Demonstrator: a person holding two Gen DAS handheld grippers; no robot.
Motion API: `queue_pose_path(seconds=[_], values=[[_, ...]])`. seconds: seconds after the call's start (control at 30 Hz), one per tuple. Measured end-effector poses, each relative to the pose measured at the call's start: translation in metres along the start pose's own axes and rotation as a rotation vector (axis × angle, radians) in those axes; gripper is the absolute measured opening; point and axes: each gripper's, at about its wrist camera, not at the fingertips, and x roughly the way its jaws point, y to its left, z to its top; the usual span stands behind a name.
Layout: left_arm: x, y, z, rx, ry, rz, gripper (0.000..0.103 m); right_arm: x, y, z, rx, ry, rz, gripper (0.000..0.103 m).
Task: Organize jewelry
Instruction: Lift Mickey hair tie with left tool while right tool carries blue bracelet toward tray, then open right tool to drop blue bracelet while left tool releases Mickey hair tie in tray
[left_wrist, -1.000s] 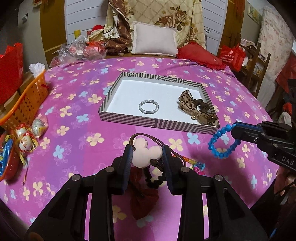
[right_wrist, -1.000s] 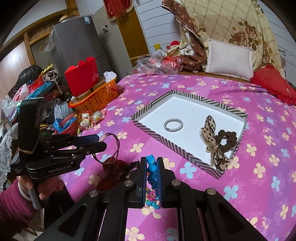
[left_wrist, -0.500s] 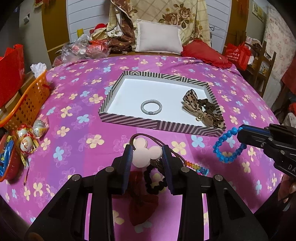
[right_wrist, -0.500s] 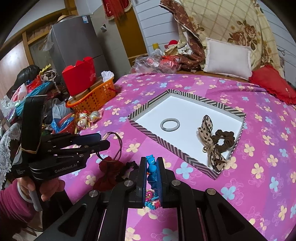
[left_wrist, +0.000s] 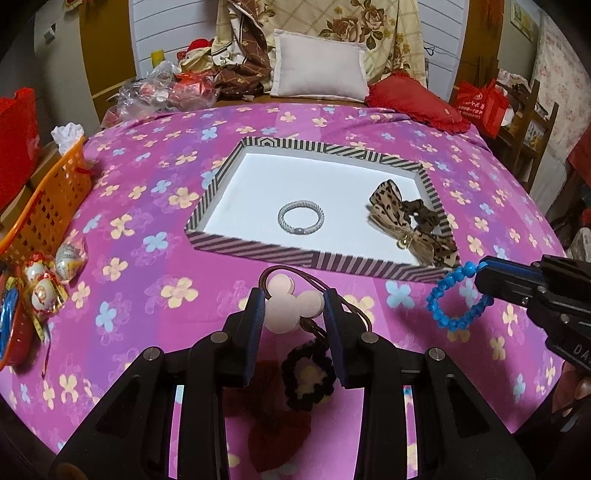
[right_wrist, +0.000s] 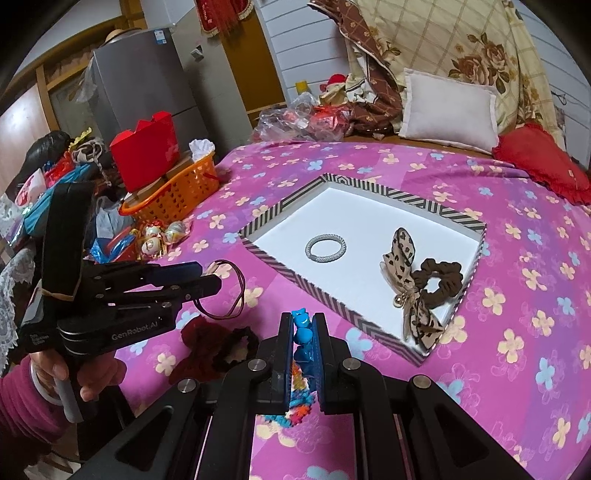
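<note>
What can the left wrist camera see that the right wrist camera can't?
Only the left wrist view shows the pink mouse-shaped charm pinched in the left gripper, and the blue bead bracelet as a whole loop. Only the right wrist view shows the grey fridge and the hand holding the left gripper. Both show the striped tray, silver ring and leopard bow.

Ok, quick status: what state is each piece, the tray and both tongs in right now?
Left tongs: shut on mouse-shaped hair tie, off the cloth.
Right tongs: shut on blue bead bracelet, loop hanging.
Striped tray: open, partly filled.
Silver bracelet: flat in tray.
Leopard bow scrunchie: in tray.
</note>
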Motion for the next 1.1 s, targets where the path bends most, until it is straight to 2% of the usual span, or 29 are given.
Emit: queue_pose_path(seconds=[0.33,0.67,0.97,1.1], values=[[0.016,0.009,0.032,-0.048,0.011,0.005,0.031,0.013,-0.017,0.026,0.031,-0.025,-0.013,0.009],[0.057,0.031,0.061,-0.101,0.038,0.076,0.031,0.047,-0.038,0.052,0.077,-0.030,-0.030,0.009],[0.103,0.048,0.073,-0.163,0.090,0.117,0.031,0.092,-0.052,0.047,0.147,0.022,0.019,0.009],[0.119,0.050,0.073,-0.168,0.112,0.134,0.031,0.108,-0.068,0.041,0.171,0.055,-0.015,0.009]])
